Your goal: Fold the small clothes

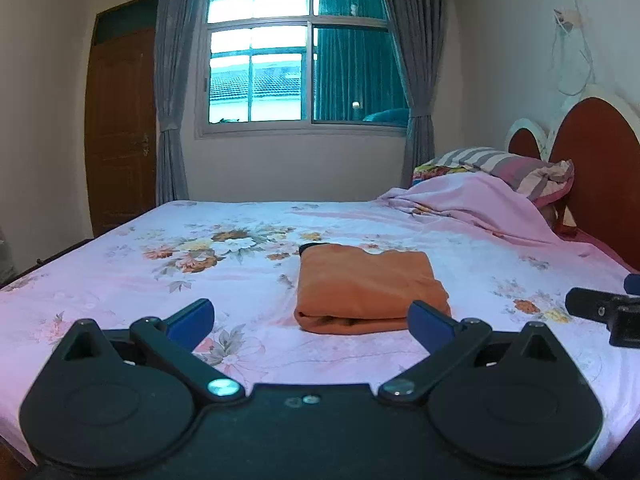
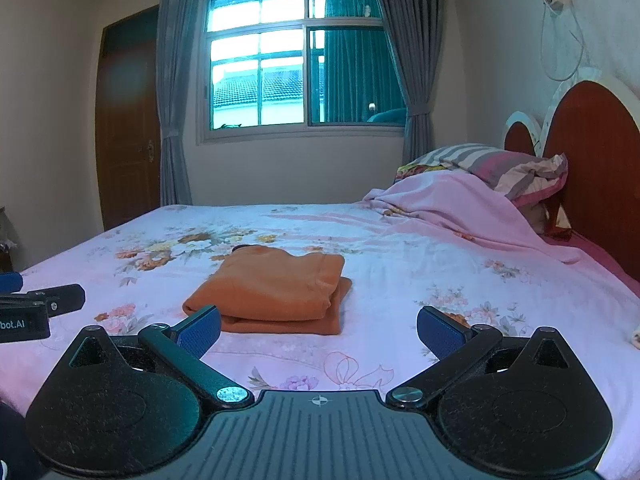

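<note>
An orange garment [image 1: 366, 288] lies folded into a compact rectangle on the floral pink bedsheet [image 1: 160, 280]; it also shows in the right wrist view [image 2: 276, 290]. My left gripper [image 1: 310, 322] is open and empty, just short of the garment's near edge. My right gripper [image 2: 318, 336] is open and empty, also just in front of the garment. The right gripper shows at the right edge of the left wrist view [image 1: 604, 310], and the left gripper at the left edge of the right wrist view [image 2: 36, 308].
A bunched pink blanket [image 1: 472, 204] and striped pillows [image 1: 508, 166] lie at the head of the bed by the red headboard [image 1: 596, 168]. A window [image 1: 296, 52] with grey curtains and a wooden door [image 1: 120, 128] stand beyond the bed.
</note>
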Demonstrator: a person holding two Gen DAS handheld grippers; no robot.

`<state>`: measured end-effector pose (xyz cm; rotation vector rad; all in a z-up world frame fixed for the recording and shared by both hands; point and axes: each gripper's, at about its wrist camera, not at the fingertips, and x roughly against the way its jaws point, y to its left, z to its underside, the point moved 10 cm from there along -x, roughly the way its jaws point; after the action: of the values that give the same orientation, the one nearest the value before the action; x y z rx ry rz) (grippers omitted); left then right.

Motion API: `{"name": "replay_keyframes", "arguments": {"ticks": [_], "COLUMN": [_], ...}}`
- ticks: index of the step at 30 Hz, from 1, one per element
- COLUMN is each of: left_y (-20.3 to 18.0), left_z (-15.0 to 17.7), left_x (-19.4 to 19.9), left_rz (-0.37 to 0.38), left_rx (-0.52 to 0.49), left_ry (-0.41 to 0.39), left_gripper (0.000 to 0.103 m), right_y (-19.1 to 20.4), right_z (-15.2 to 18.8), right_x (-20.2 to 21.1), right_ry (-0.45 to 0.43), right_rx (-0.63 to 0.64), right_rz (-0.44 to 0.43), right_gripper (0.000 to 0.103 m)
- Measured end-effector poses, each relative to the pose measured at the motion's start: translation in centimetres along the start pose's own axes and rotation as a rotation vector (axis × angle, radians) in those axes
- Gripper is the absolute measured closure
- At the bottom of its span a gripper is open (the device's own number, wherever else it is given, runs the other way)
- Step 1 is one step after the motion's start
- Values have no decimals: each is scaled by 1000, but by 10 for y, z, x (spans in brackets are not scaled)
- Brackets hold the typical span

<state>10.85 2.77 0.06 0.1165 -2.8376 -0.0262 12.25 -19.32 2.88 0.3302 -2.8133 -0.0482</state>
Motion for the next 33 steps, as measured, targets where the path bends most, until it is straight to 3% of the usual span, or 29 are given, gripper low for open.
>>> {"name": "replay_keyframes", "arguments": {"ticks": [5, 7, 10, 13, 33], "left_y": [3, 3, 6, 12, 1], "left_z": [5, 5, 3, 3, 5], "left_x": [1, 2, 4, 3, 1], "left_rz": [4, 39, 29, 61, 101], "left_rx": [19, 25, 7, 50, 9], "left_ry": [39, 21, 2, 6, 22], "left_gripper": [1, 1, 2, 2, 2], "right_y": [1, 2, 1, 0, 4], "right_z": [1, 2, 5, 6, 9], "right_x": [0, 0, -2, -4, -11], "right_ry": [7, 9, 17, 21, 27], "right_rx": [0, 0, -2, -9, -10], "right_rz": [-2, -2, -2, 2, -5], "right_gripper": [0, 0, 0, 0, 0]}}
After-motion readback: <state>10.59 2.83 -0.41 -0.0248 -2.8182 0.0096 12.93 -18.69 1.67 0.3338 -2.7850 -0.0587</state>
